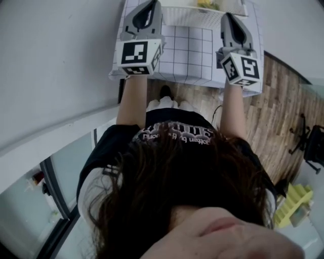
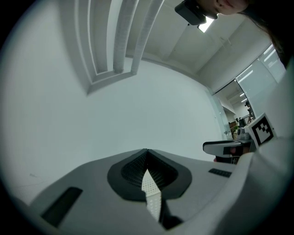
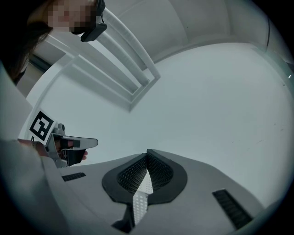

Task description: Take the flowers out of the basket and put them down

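Head view crops basket [image 1: 186, 15] and flowers [image 1: 205, 4]; left tongs [image 2: 146, 158] and right tongs [image 3: 147, 158] closed, empty.

Head view looks steeply down over hair [image 1: 177, 177] to the table [image 1: 187, 50] at frame top. Gripper views sit just behind their jaws, facing a white wall [image 2: 138, 105]. One shows the right gripper [image 2: 220, 148] mid-right, the other the left gripper [image 3: 85, 143] mid-left.

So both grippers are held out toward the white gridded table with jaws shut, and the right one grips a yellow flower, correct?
Not quite. The right gripper is shut on nothing, as the right gripper view shows; the yellow flowers sit in the white wire basket. The rest holds.
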A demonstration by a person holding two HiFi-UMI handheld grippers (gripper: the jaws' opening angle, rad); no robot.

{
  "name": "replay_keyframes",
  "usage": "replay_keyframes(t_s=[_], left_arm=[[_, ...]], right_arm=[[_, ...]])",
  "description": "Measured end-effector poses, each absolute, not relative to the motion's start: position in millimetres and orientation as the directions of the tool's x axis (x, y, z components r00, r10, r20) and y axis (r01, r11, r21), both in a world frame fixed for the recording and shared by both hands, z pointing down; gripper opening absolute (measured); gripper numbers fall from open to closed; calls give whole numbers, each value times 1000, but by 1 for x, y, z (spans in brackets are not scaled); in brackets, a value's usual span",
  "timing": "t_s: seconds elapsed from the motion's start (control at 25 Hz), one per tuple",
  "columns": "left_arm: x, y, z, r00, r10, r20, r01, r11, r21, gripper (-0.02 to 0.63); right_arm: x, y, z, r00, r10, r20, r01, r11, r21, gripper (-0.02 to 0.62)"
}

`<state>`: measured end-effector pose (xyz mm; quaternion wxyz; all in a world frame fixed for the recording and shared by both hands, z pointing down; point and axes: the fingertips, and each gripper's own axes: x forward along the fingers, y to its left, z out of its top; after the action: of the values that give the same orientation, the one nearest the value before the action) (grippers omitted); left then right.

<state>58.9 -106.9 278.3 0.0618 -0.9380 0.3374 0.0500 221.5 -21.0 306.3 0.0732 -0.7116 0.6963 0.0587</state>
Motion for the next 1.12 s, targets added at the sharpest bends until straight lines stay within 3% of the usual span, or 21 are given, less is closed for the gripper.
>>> replay_keyframes(t_s=[1.12], left_arm=[[101,-216,268,858,-496,-134,-508,-858,-77,2]], right_arm=[[263,-107,298,161,-979,-124,-986,-165,22,23]])
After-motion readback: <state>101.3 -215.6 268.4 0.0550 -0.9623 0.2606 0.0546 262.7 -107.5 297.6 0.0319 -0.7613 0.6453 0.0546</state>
